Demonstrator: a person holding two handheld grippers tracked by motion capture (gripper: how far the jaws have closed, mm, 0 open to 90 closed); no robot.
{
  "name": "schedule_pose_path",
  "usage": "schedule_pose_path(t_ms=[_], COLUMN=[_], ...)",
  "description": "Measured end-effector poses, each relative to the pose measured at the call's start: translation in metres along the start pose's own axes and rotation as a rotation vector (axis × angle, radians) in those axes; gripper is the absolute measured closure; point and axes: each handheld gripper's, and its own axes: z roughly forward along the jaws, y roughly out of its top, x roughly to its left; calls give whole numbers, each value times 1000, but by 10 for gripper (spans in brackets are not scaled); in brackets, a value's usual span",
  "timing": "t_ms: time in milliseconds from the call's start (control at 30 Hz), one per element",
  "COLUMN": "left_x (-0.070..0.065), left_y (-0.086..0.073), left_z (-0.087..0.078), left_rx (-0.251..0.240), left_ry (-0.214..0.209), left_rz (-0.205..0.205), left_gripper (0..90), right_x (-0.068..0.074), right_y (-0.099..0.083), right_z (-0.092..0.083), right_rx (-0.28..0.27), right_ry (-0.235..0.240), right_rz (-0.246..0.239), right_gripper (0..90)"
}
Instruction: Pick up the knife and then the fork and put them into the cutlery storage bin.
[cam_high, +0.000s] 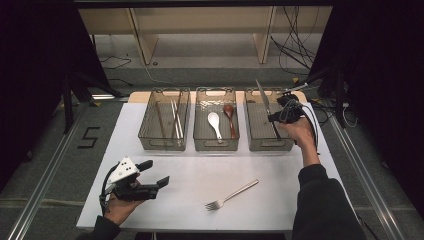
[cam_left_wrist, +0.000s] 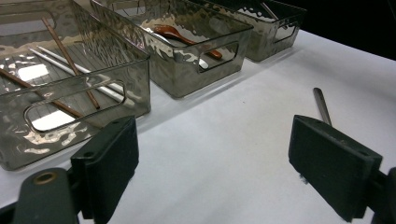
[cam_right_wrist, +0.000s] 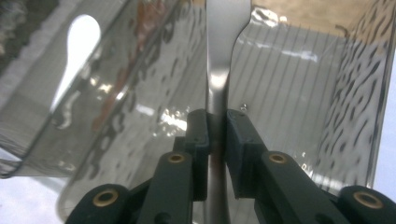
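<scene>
R gripper (cam_right_wrist: 212, 128): fingers (cam_right_wrist: 198, 140) clamped flat on both sides of a table knife (cam_right_wrist: 218, 56), gripping the handle just below where it widens into the blade. Grip that low on the metal likely keeps the knife steady while it's lowered lengthwise; blade tip points away and up, handle end down toward the bin floor. In the high view the knife (cam_high: 265, 105) hangs tilted over the rightmost bin (cam_high: 252, 142), not yet lying in it, so judged step: sorting cutlery by type, knife going into its own bin.

Knife looks plain polished steel, slim, one piece, smooth rounded shoulder at the blade, bright glare down its face. Smooth metal may slip if the grip eases.

Outward: middle bin (cam_high: 200, 142) holds a white spoon (cam_high: 214, 124) and a brown wooden spoon (cam_high: 230, 117); left bin (cam_high: 145, 140) holds chopsticks (cam_high: 175, 117). All three are smoky clear plastic w/ handle cutouts, set side by side at the far edge of the white tabletop (cam_high: 165, 200).

L gripper (cam_high: 152, 172): fingers (cam_left_wrist: 109, 163) wide apart, nothing between, held low near the front-left, idle. A fork (cam_high: 231, 195) lies loose on the tabletop, prob next to sort.
</scene>
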Motion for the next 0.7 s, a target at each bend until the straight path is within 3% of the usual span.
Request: schedule_pose_path(t_ms=[67,200,300,367,433,633,700], left_x=[0,0,0,0,0,0,0], left_y=[0,0,0,0,0,0,0], left_z=[0,0,0,0,0,0,1], left_rx=[2,3,4,5,4,8,8], left_ry=[0,-1,-1,-1,-1,-1,-1], left_rz=[-1,1,-1,-3,-3,1,-1], left_gripper=[159,159,159,159,159,159,159], right_x=[-1,0,0,3,4,17,23], right_y=[-2,-3,-5,-6,-5,-2,-3], right_z=[3,10,17,20,16,2,-5], right_rx=[4,33,81,105,82,51,44], right_ry=[2,-39,-53,-78,-46,11,51], right_rz=[12,17,12,-18,-4,-78,-85], right_gripper=[805,802,790,690,653,504,430])
